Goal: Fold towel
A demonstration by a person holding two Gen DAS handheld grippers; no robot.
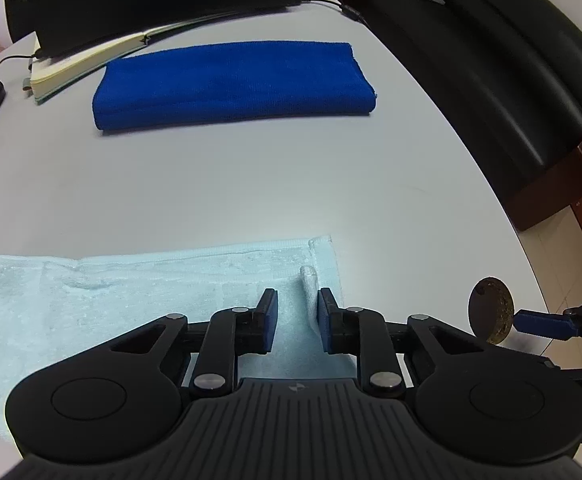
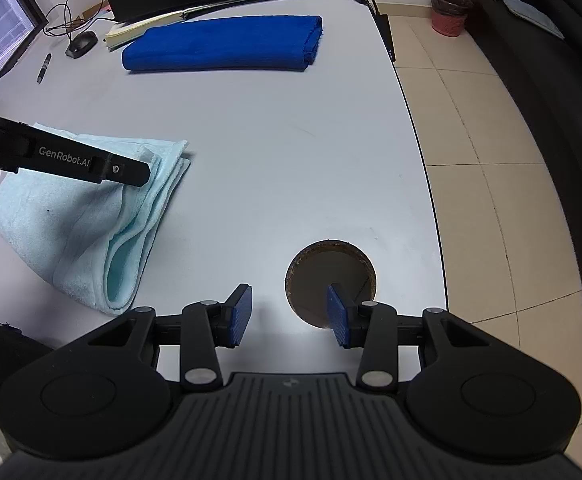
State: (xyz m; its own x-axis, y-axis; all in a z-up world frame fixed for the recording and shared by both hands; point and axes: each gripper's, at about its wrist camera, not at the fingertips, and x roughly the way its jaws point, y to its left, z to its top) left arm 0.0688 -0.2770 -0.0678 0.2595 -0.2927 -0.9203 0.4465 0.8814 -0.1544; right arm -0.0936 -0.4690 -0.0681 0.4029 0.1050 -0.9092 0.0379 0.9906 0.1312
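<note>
A light blue towel (image 1: 131,292) (image 2: 51,220) lies folded in several layers near the table's front left. My left gripper (image 1: 297,320) points down at its right end, jaws narrow, with a raised ridge of the cloth filling the gap between the pads. From the right wrist view the left gripper (image 2: 143,176) sits on that layered edge, and the cloth rises toward it. My right gripper (image 2: 289,312) hovers open over the bare table (image 2: 291,160) right of the towel, with nothing between its fingers.
A dark blue folded towel (image 1: 231,84) (image 2: 223,44) lies at the back by a notebook (image 2: 143,28), a monitor base, a mouse (image 2: 81,44) and a pen (image 2: 44,67). A round cable hole (image 2: 323,268) is under the right gripper. Table edge and tiled floor lie right.
</note>
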